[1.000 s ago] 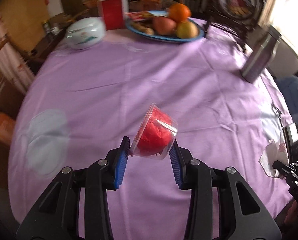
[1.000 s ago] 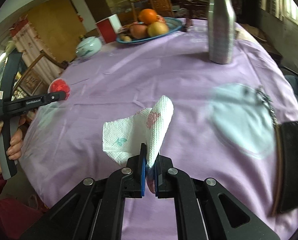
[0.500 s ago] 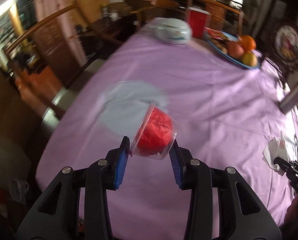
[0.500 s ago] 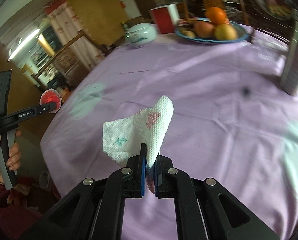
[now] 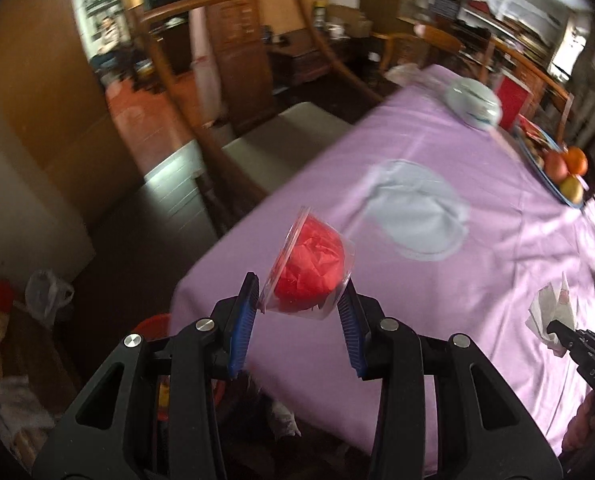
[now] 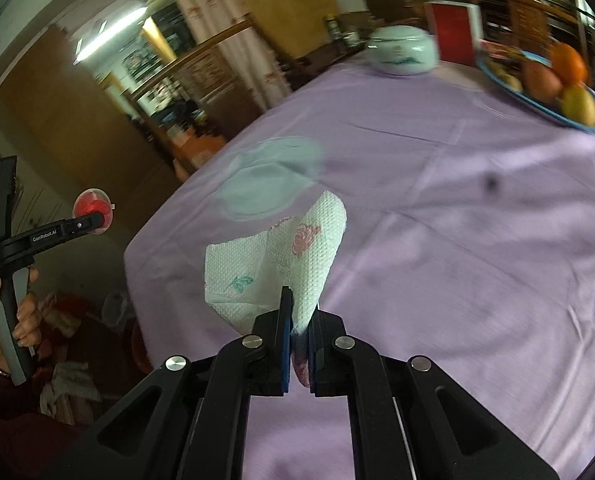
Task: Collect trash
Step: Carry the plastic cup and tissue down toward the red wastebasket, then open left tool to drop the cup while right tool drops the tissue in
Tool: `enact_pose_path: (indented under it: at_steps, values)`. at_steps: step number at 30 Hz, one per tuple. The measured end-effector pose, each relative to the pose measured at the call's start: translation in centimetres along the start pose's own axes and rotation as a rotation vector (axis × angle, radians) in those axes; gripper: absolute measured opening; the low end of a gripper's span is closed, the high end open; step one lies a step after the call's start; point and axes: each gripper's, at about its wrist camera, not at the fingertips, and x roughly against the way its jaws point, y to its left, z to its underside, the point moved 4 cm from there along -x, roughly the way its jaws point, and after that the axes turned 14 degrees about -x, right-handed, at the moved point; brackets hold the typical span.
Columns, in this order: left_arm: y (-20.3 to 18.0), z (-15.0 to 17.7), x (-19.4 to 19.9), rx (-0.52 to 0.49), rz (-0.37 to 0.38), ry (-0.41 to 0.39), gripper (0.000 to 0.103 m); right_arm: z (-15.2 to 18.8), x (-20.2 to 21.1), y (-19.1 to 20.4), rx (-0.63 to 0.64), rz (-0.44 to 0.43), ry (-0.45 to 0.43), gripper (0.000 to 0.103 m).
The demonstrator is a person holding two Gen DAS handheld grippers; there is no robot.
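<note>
Between the left claw [image 5: 299, 294], plastic cup [image 5: 309, 264] tilts rim-leftward.

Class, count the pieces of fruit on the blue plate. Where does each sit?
3: orange at the back, red apple beside it, yellow fruit nearest. Others may be hidden.

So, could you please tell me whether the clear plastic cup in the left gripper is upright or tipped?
Tipped. The clear plastic cup, stuffed with red paper, leans in the left gripper, its rim facing up and left.
</note>
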Motion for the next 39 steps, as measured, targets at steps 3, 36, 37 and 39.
enact_pose_path:
  at_steps: [3, 36, 37, 39]
  values:
    - [2.5, 1.4, 0.1, 0.057, -0.020, 0.014, 0.040, -0.1, -0.9, 1.8, 0.035, -0.015, 0.024, 0.007]
    - [19.5, 17.7, -4.5, 0.415, -0.069, 0.203, 0.037, 3.2, -10.0, 24.7, 0.500, -0.065, 0.247, 0.007]
    - [19.6, 18.1, -4.4, 0.423, -0.069, 0.207, 0.036, 3.4, -10.2, 25.0, 0.508, -0.065, 0.253, 0.007]
    - [20.0, 18.8, -4.3, 0.441, -0.072, 0.214, 0.036, 4.1, -10.5, 26.0, 0.525, -0.067, 0.268, 0.007]
